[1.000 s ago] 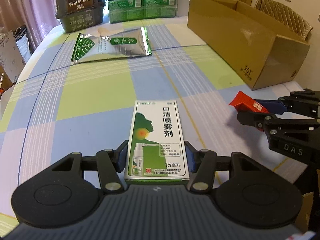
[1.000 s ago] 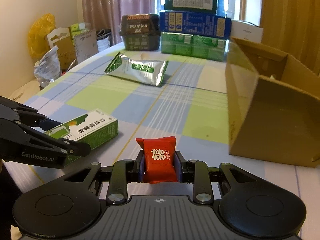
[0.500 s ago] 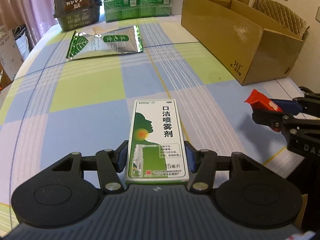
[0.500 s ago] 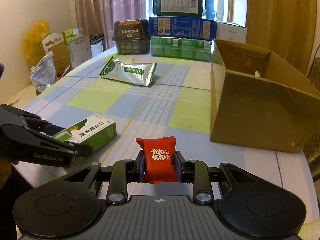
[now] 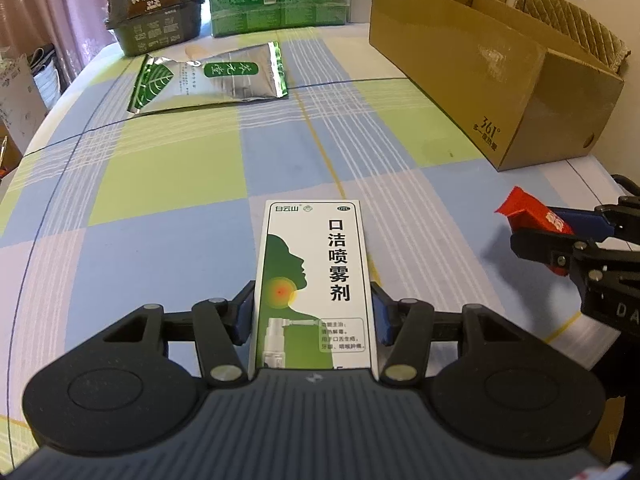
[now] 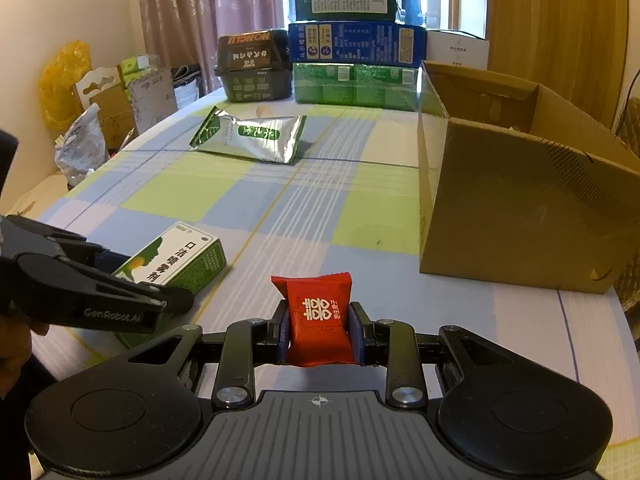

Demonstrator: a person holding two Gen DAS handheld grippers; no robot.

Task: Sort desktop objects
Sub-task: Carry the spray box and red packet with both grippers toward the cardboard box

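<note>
Spray box point(image 5: 314, 280), white and green with black print, sits lengthwise between my left gripper point(image 5: 312, 320) fingers at lower centre of the left wrist view; both blue pads press its long sides. In the right wrist view the same box shows at lower left, its far end close over the checked tablecloth point(image 6: 328, 200); I cannot tell whether it touches the cloth.

Red sachet point(image 6: 318, 318) with white print stands upright, pinched between the pads of my right gripper point(image 6: 319, 332), lower centre of the right wrist view. From the left wrist view it pokes out at the right edge of the frame.

Open cardboard box point(image 6: 516, 204) fills the right side of the right wrist view, standing on the table well apart from both grippers. Silver-green foil pouch point(image 5: 210, 78) lies flat in the upper left of the left wrist view. Behind it, at top of frame, a dark carton point(image 5: 154, 12) and green packs point(image 5: 280, 8) stand along the far table edge.

A hand point(image 6: 16, 344) shows dimly at the left edge of the right wrist view.
</note>
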